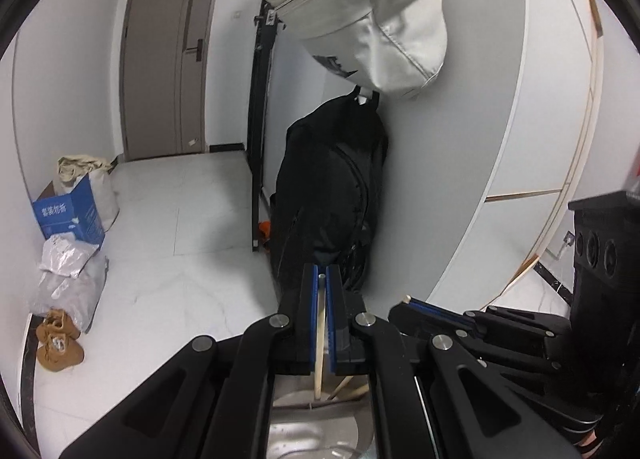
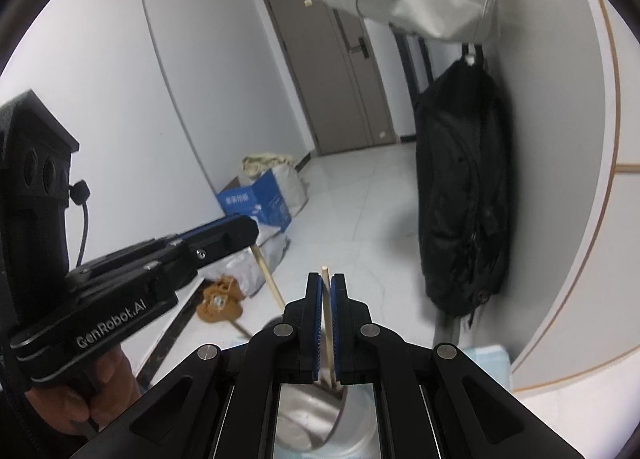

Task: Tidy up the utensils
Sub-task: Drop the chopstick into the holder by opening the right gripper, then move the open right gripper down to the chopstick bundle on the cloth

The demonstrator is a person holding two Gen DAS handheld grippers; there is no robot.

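Observation:
In the left wrist view my left gripper [image 1: 322,271] is shut on a pale wooden chopstick [image 1: 319,339], which hangs down between the blue pads toward a steel holder [image 1: 312,431] below. More chopstick ends lean in that holder. My right gripper [image 1: 406,301] lies close on the right with a wooden tip at its jaws. In the right wrist view my right gripper [image 2: 326,277] is shut on another chopstick [image 2: 328,323], upright over the steel holder [image 2: 304,411]. The left gripper [image 2: 250,229] comes in from the left, its chopstick [image 2: 266,273] slanting down to the holder.
A black backpack [image 1: 332,195] hangs on the grey wall under a white bag [image 1: 372,15]. A blue box [image 1: 70,217], plastic bags [image 1: 68,279] and brown shoes [image 1: 58,341] sit on the tiled floor at the left. A light blue cloth [image 2: 490,359] lies beside the holder.

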